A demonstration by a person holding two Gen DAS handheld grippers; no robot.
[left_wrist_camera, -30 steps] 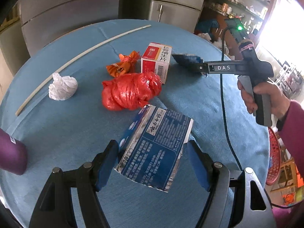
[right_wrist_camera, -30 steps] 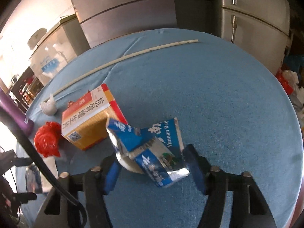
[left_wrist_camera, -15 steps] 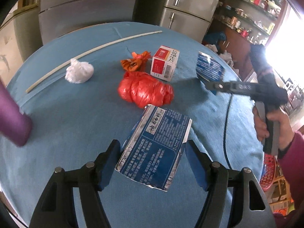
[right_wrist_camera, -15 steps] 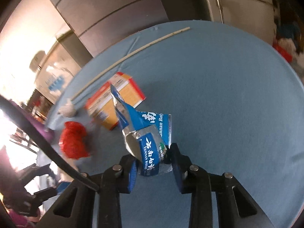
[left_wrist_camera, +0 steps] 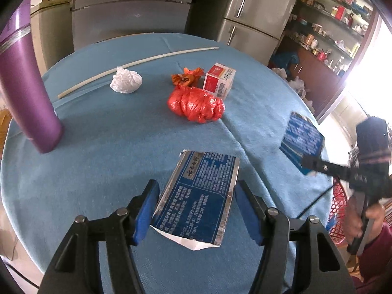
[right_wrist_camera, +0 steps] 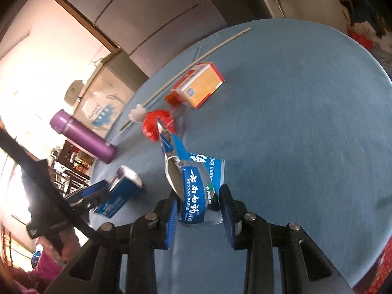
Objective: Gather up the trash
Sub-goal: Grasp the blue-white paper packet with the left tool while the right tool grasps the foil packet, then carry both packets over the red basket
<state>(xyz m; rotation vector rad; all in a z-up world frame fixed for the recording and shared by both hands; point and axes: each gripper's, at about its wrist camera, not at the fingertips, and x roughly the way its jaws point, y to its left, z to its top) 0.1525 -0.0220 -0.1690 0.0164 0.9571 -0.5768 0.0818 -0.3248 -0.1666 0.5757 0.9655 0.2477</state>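
Found the left gripper (left_wrist_camera: 196,208) at a middling span, jaws just lately closing, with a flattened blue carton (left_wrist_camera: 198,196) between them and a pad against each long edge; judged gripped, though only edge-on. Found the right gripper (right_wrist_camera: 198,209) narrow, having just closed, and clamped on a crumpled blue packet (right_wrist_camera: 192,193), held clear of the blue table (left_wrist_camera: 98,159) near its right-hand rim. Noted still lying on the cloth near the middle: a red plastic bag (left_wrist_camera: 196,107), an orange wrapper (left_wrist_camera: 187,78), a red-and-white box (left_wrist_camera: 219,79) touching or just beside the bag, a wad of white paper (left_wrist_camera: 126,83) and a long white stick (left_wrist_camera: 137,61). Noted a purple flask (left_wrist_camera: 27,85) standing upright at the left, well apart from the litter and probably not trash. Glimpsed a red mesh basket (left_wrist_camera: 339,210) below the right rim; taken as the likely bin, not confirmed. Risks from here: could buckle the flat carton under further squeeze and let it pop out sideways, given the edge-only hold; could drop the packet short of the basket, with a loose silver flap sticking up to catch a rim or the trailing cable; could clip the flask on a leftward sweep and topple it; could foul one gripper against the other when both make for the same basket.
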